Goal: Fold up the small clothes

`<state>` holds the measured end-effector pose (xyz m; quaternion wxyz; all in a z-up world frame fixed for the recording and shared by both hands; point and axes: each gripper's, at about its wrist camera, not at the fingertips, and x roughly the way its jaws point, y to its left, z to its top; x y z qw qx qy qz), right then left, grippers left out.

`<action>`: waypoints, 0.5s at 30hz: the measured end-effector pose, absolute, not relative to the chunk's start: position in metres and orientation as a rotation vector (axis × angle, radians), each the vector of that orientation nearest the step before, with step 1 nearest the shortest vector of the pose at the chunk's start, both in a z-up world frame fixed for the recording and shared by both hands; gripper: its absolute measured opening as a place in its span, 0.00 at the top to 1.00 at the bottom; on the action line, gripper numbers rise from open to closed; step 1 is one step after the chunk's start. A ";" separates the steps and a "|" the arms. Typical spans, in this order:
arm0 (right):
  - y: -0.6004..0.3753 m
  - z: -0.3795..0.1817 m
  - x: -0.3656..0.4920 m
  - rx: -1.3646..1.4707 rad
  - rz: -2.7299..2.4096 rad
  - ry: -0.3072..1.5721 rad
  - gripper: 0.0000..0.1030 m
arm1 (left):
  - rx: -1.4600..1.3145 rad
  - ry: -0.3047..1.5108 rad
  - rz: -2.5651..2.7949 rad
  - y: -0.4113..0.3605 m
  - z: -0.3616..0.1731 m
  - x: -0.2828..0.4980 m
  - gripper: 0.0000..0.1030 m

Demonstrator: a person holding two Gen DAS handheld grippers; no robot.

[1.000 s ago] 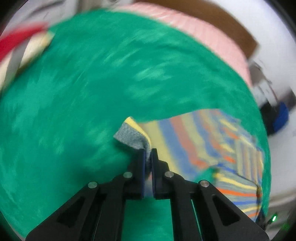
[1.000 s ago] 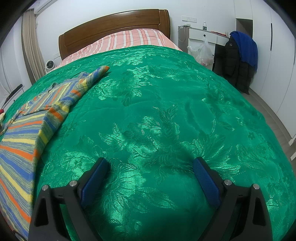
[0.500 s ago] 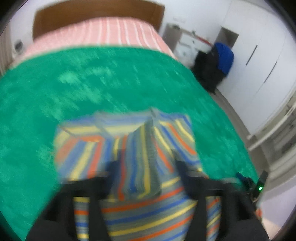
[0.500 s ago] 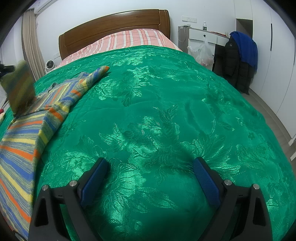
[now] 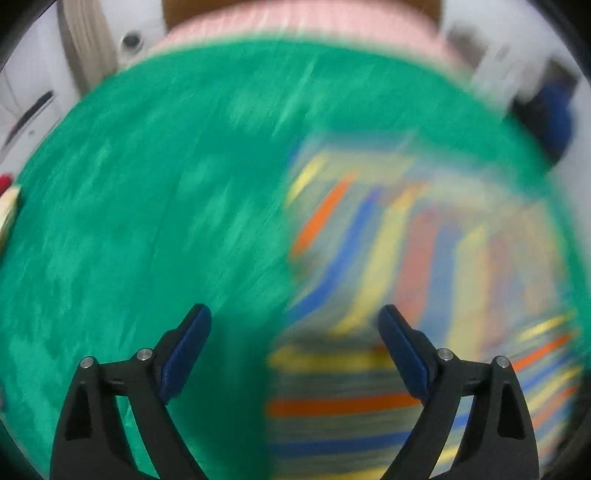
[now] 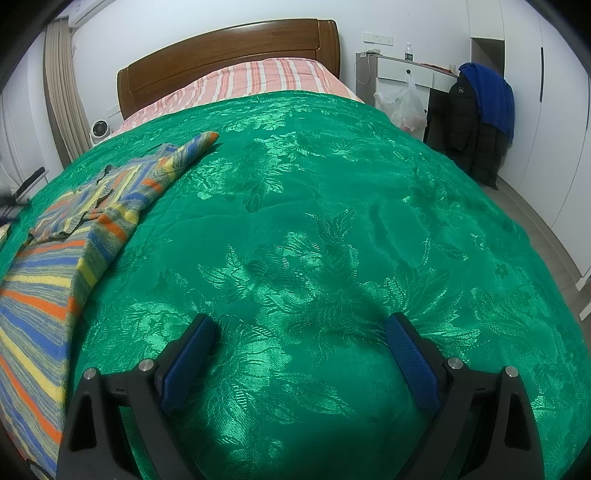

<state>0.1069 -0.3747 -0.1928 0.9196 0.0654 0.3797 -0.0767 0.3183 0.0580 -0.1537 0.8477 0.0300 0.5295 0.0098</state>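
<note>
Wooden headboard (image 6: pixel 229 55) against white wall (image 6: pixel 207 18). Green bedspread (image 6: pixel 332 221) over striped sheet (image 6: pixel 258 79). Curtain (image 6: pixel 61 92) left; white desk (image 6: pixel 406 68), dark coats (image 6: pixel 476 125), wardrobe doors (image 6: pixel 546 110) right. Small round appliance (image 6: pixel 99 131), possibly a fan.

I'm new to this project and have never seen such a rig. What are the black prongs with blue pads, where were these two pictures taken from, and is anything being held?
A person holds a two-finger gripper in each hand, each carrying a forward-looking fisheye camera. The blurred picture looks along the left gripper, whose jaws are opening with nothing pinched. The sharp picture looks along the right gripper, open and empty. Both look down at a shiny green bedspread where a striped knitted garment lies partly folded.
</note>
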 end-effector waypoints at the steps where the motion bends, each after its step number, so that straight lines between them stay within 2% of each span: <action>1: -0.374 -0.193 0.107 0.133 -0.158 0.781 0.10 | 0.035 1.111 -0.003 0.069 -0.165 0.315 0.10; 6: -0.375 -0.192 0.107 0.132 -0.158 0.782 0.09 | -0.068 1.066 0.001 0.099 -0.144 0.289 0.09; 10: -0.375 -0.192 0.106 0.134 -0.157 0.779 0.09 | 0.015 0.994 0.003 0.118 -0.126 0.238 0.07; 15: -0.375 -0.192 0.106 0.134 -0.157 0.779 0.09 | -0.001 0.951 0.050 0.145 -0.133 0.178 0.05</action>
